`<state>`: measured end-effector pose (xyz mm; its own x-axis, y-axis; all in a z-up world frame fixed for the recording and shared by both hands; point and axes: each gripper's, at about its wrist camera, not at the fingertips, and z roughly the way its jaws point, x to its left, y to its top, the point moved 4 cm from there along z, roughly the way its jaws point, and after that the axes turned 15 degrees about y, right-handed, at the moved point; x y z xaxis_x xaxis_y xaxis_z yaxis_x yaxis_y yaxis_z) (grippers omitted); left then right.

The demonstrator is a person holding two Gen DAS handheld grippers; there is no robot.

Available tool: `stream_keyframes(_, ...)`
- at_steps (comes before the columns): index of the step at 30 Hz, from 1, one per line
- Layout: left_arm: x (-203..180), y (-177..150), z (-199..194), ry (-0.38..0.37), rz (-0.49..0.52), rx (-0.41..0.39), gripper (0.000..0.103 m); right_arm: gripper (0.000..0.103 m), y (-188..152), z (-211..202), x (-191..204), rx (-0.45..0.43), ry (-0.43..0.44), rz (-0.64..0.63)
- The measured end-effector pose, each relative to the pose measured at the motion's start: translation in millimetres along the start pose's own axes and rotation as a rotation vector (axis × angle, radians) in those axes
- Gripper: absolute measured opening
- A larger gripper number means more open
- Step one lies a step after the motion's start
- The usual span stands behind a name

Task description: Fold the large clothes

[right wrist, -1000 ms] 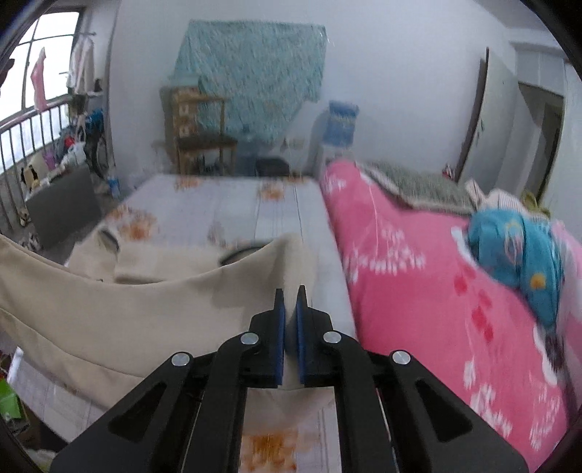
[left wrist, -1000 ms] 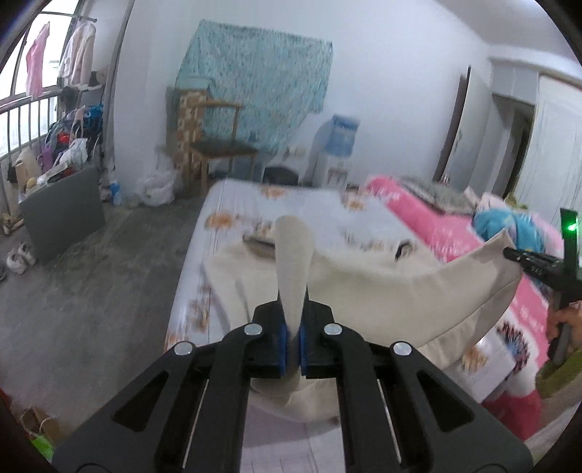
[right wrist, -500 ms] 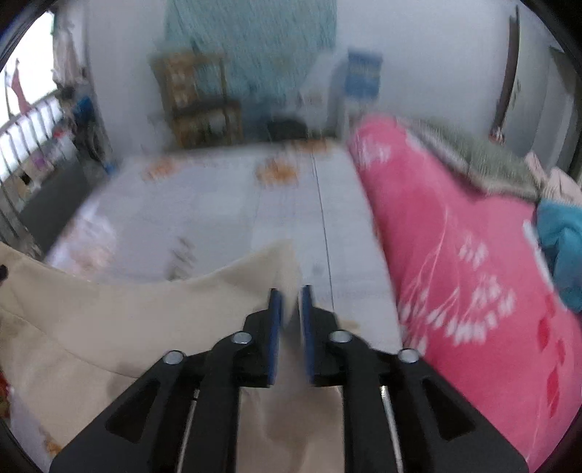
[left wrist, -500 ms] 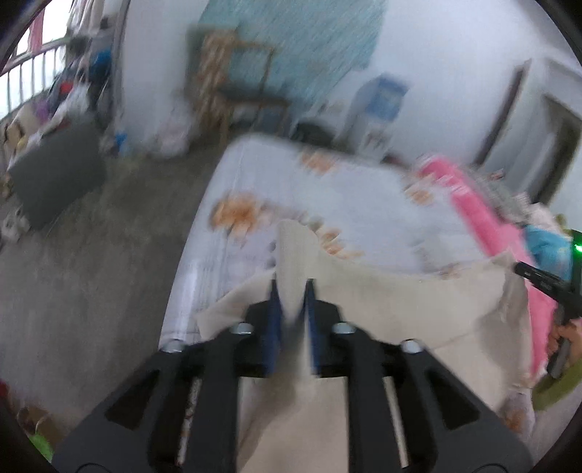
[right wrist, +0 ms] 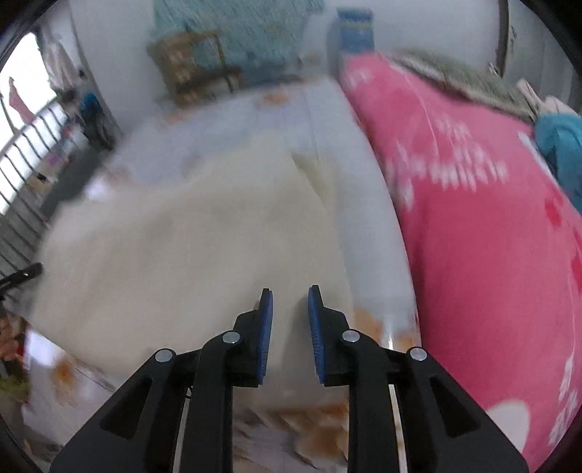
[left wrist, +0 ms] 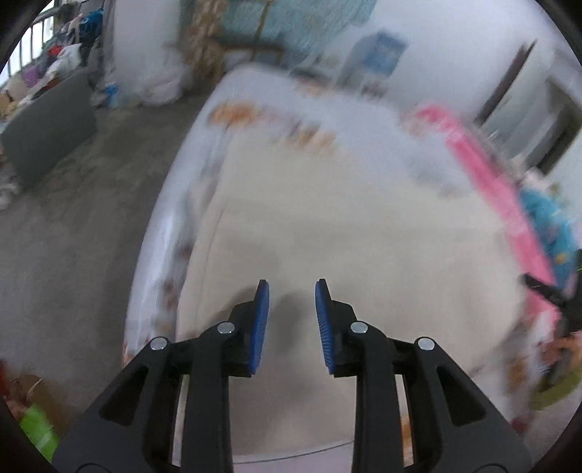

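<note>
Left gripper (left wrist: 291, 320): my jaws stood apart with nothing between the blue pads, poised over the near part of the cloth; whether the pads touched the fabric I could not tell.

Right gripper (right wrist: 290, 327): my jaws were likewise spread and gripped nothing, hanging above the near right edge of the cloth, close to where the sheet showed beside it.

Cream garment (left wrist: 345, 225): it lay spread out flat on the bed, a broad pale sheet of fabric covering much of the mattress. In the right wrist view its right border (right wrist: 320, 189) ran away from me in a soft ridge. Both views were blurred, so I could not make out seams or folds.

Bed (left wrist: 262, 94): covered by a pale sheet with orange flower prints; a bare strip of it showed along the left side and at the far end beyond the cloth.

Pink blanket (right wrist: 473, 218): it lay on the right side of the bed, just beside the garment, with white patterns on it.

Blue bundle (right wrist: 560, 142): a teal heap rested on the far right part of the pink blanket.

Chair (right wrist: 196, 69): a wooden one stood against the far wall beyond the bed, under a teal cloth (right wrist: 236, 22) hung on that wall.

Floor (left wrist: 72, 218): grey and bare, left of the bed.
</note>
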<state>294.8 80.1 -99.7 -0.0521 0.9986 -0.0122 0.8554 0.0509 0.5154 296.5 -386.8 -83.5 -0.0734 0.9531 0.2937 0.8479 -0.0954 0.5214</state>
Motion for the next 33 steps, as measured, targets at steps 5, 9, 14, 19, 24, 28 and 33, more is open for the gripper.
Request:
stream_keyframes(5,-2,-3,-19,0.078,0.037,-0.063,0.027,0.020,-3,-16,2,-0.048,-0.082,0.018)
stream_keyframes(9,-7,-12,-45,0.037,0.072,-0.120,0.033,0.022,-5,-36,42,-0.102,-0.107,-0.063)
stream_keyframes(14,-21,-35,-35,0.056,0.155,-0.070,0.047,0.042,-22,-20,73,-0.086,0.000,-0.119)
stream_keyframes(19,-10,-39,-34,0.062,0.095,-0.062,0.056,0.044,-40,3,53,0.001,0.003,-0.005)
stream_keyframes(24,-33,-40,-66,-0.048,0.133,-0.165,0.070,0.050,-32,-17,89,-0.065,0.029,-0.085)
stream_keyframes(28,-75,-52,-49,-0.030,0.228,-0.129,0.076,0.067,-36,7,109,-0.033,0.044,-0.153)
stream_keyframes(33,-93,-62,-33,0.092,0.287,-0.116,0.077,0.068,-47,23,114,0.024,-0.025,-0.136)
